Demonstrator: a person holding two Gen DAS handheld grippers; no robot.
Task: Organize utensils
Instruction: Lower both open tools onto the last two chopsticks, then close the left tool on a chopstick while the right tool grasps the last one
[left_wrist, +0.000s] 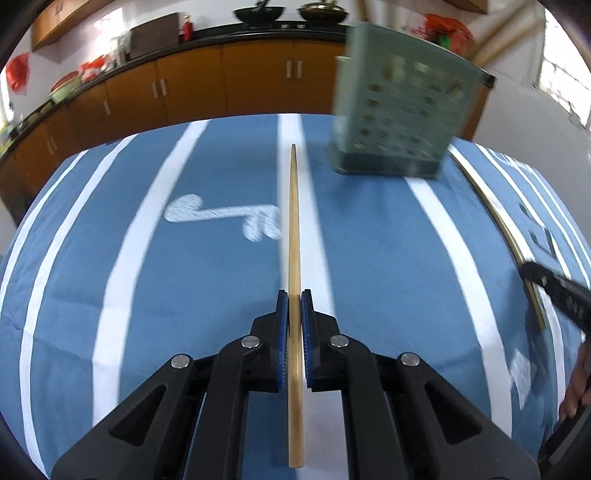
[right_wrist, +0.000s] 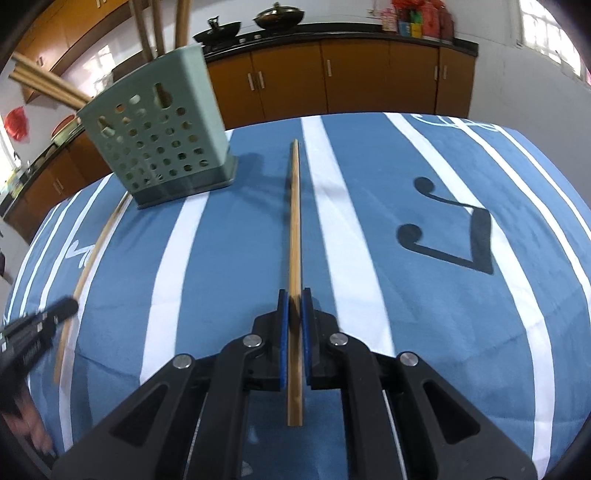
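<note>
Kitchen table's got a blue striped cloth (right_wrist: 229, 258) with a green utensil holder (right_wrist: 159, 147), looks kinda blurry. Left gripper (left_wrist: 294, 295) pinches one chopstick (left_wrist: 293, 221); right gripper (right_wrist: 294, 293) pinches another chopstick (right_wrist: 294, 221).

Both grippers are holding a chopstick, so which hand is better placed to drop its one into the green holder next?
Probably the left. Its chopstick tip lies close beside the green holder in the left wrist view. The right gripper sees its chopstick farther from the holder.

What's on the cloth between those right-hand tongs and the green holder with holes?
Only bare blue-and-white striped tablecloth, as the right wrist view shows. The right tongs grip a wooden chopstick; the pale green perforated plastic holder stands apart.
</note>
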